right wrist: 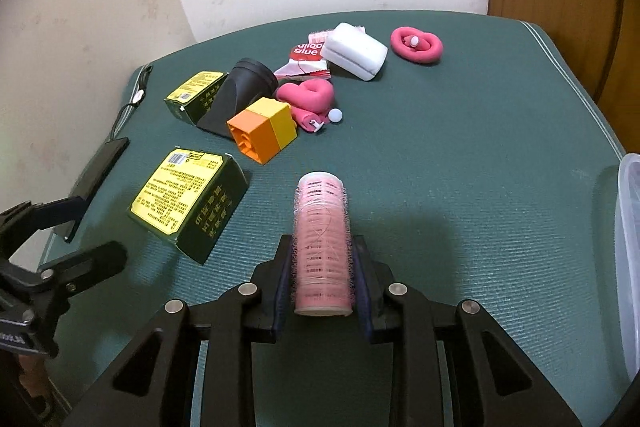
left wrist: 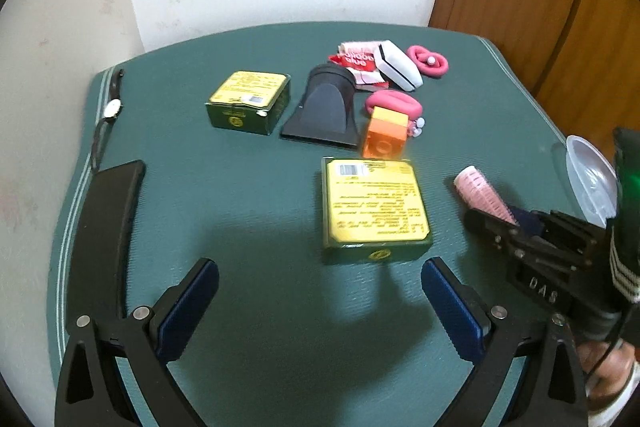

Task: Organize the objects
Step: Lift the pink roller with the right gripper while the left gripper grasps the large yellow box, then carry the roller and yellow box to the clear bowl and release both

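Note:
My right gripper (right wrist: 322, 241) is shut on a pink mesh hair roller (right wrist: 323, 247), which lies lengthwise between its pads, just above the green table mat (right wrist: 460, 155). In the left wrist view the same roller (left wrist: 482, 193) sticks out of the right gripper (left wrist: 492, 217) at the right edge. My left gripper (left wrist: 320, 269) stands open and holds nothing, just in front of a green and yellow box (left wrist: 376, 207). In the right wrist view the left gripper (right wrist: 102, 227) shows at the far left.
A second green box (left wrist: 248, 103), a black nozzle (left wrist: 324, 107), an orange-yellow block (left wrist: 384, 135), pink foam curlers (left wrist: 394, 103), a white case (left wrist: 400, 65) and a glue packet (left wrist: 356, 61) sit mid-table. A watch (left wrist: 112, 107) and a flat black case (left wrist: 104, 227) lie left. A clear container (right wrist: 630, 247) stands right.

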The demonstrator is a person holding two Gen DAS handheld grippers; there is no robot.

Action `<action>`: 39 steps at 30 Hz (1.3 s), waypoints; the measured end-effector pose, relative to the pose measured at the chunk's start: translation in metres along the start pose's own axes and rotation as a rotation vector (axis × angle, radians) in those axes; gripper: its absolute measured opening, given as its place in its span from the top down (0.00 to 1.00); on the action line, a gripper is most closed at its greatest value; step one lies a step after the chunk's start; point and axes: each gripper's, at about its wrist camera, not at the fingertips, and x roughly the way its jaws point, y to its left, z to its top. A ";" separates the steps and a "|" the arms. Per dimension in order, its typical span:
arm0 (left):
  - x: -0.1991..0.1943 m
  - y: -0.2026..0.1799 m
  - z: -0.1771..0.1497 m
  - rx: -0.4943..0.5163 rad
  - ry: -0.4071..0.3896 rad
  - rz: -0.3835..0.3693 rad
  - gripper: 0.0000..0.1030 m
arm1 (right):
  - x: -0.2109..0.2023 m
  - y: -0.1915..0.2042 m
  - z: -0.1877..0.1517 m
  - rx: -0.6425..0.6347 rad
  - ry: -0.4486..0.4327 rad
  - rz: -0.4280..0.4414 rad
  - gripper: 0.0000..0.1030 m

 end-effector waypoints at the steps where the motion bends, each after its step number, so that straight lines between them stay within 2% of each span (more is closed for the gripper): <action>1: 0.002 -0.004 0.003 0.006 -0.003 0.000 0.00 | 0.000 -0.001 0.000 0.004 -0.001 0.004 0.72; 4: 0.009 -0.011 0.011 0.025 -0.018 0.034 0.00 | 0.000 -0.001 -0.001 0.008 -0.001 0.006 0.72; 8: 0.018 -0.017 0.018 0.031 -0.024 -0.004 0.00 | 0.000 -0.001 0.000 0.009 0.001 0.009 0.72; 12: 0.029 -0.022 0.021 0.057 -0.027 0.041 0.01 | 0.000 -0.001 0.001 0.014 0.000 0.015 0.72; 14: 0.034 -0.020 0.022 0.056 -0.024 0.039 0.05 | 0.000 -0.002 0.001 0.013 0.000 0.015 0.72; 19: 0.044 -0.014 0.020 0.033 0.010 -0.021 0.30 | 0.000 -0.003 0.001 0.014 0.000 0.017 0.72; 20: 0.046 -0.014 0.019 0.032 0.016 -0.030 0.33 | 0.000 -0.003 0.001 0.013 0.000 0.016 0.72; 28: 0.041 -0.022 0.014 0.084 -0.038 0.001 0.33 | -0.002 -0.008 0.001 0.045 -0.014 0.054 0.72; 35: 0.030 -0.019 0.013 0.063 -0.059 0.002 0.33 | -0.017 -0.013 -0.002 0.072 -0.057 0.080 0.72; 39: 0.017 -0.021 0.014 0.057 -0.082 -0.005 0.33 | -0.036 -0.013 -0.009 0.065 -0.085 0.046 0.72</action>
